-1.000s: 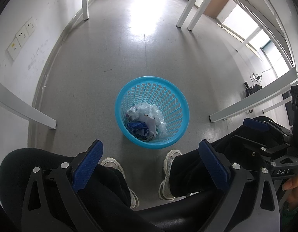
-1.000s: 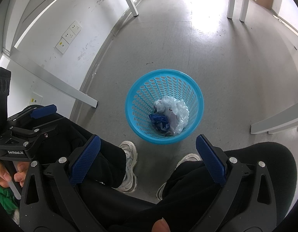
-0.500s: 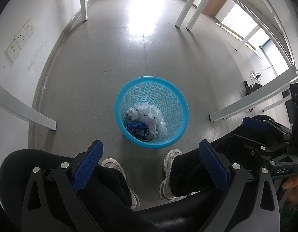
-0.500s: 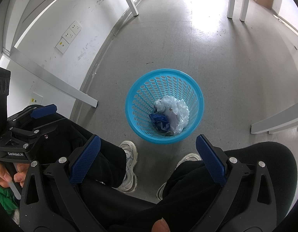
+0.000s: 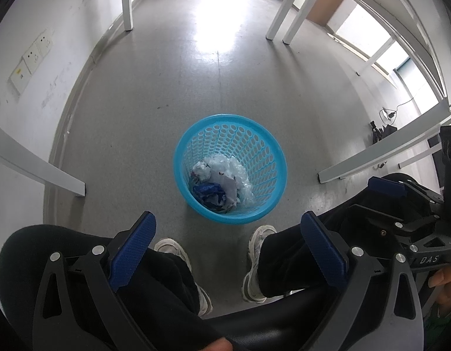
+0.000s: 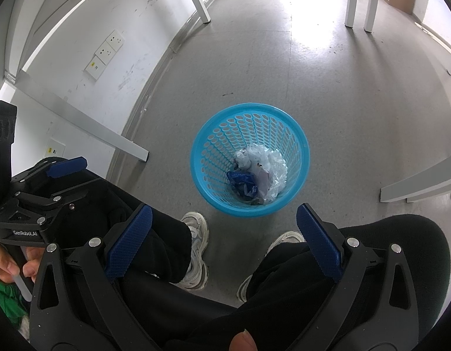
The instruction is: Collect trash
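Observation:
A blue perforated plastic basket [image 5: 263,143] stands on the grey floor in front of the seated person's feet; it also shows in the right wrist view [image 6: 213,146]. Inside lie crumpled white paper and clear plastic [image 5: 225,172] and a dark blue wrapper [image 5: 209,191], seen too in the right wrist view [image 6: 243,182]. My left gripper [image 5: 228,238] is open and empty above the knees. My right gripper [image 6: 224,231] is open and empty beside it. Each gripper shows at the edge of the other's view.
The person's black-trousered legs and white shoes [image 5: 256,245] lie under both grippers. White table legs [image 5: 127,5] and low white rails [image 5: 64,177] stand around the floor. A wall with sockets [image 6: 108,49] is on the left. Cables [image 5: 383,130] lie at the right.
Both views have shifted only slightly. The basket and its contents have not moved, and both grippers stay open.

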